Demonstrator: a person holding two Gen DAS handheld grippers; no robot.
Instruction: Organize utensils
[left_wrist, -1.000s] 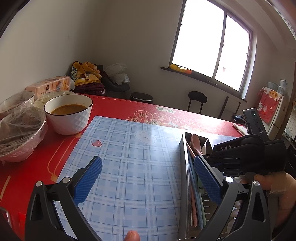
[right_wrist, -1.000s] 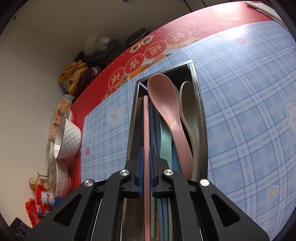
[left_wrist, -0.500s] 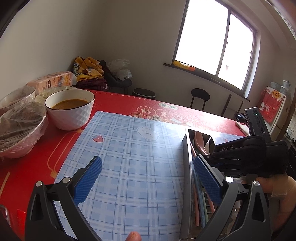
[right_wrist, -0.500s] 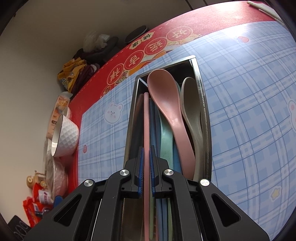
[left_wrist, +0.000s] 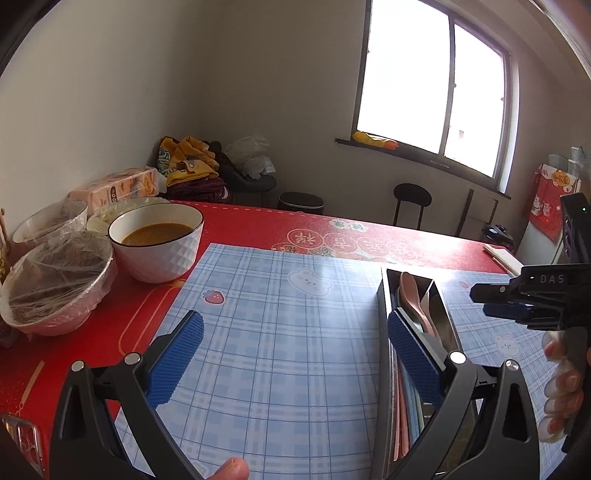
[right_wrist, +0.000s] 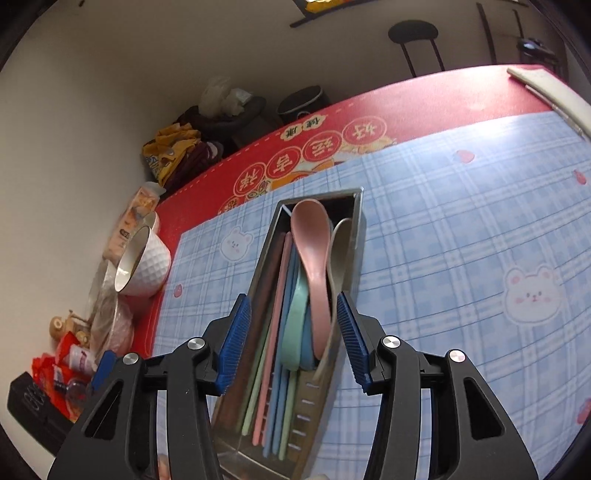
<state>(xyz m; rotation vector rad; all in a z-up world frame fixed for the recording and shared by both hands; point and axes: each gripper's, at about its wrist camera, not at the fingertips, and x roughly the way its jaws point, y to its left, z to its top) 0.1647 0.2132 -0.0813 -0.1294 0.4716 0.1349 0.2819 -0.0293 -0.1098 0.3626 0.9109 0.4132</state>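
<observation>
A: Left wrist view. What is to be watched?

B: The left gripper (left_wrist: 295, 354) is held open and empty above the checked mat (left_wrist: 280, 332), its right finger just beside the long wall of the metal tray (left_wrist: 382, 295). If the gripper is lowered or swung right, the wall could be struck and the tray shifted on the mat. The bowl of soup (left_wrist: 157, 245) stands uncovered, well apart at the left of the table (left_wrist: 258, 221); a wide sweep could spill it.

A: What differs from the earlier frames in this view?

B: The right gripper (left_wrist: 491, 301), formerly down over the tray, is now seen raised and clear of it. The left gripper is little changed.

A: Right wrist view. What is the risk?

B: The right gripper (right_wrist: 291, 334) stands open with nothing pressed between its pads, above the near part of the tray (right_wrist: 354, 210). The pink chopstick (right_wrist: 275, 314) lies inside among the other chopsticks; the pink spoon (right_wrist: 314, 251) and grey spoon (right_wrist: 340, 243) lie beside them, with a green spoon (right_wrist: 295, 325) beneath. Any chopstick not settled flat could be caught on a descending finger and lifted out.

A: And the change here?

B: The jaws, earlier closed on the pink chopstick, have just been opening; it has been left in the tray.
</observation>
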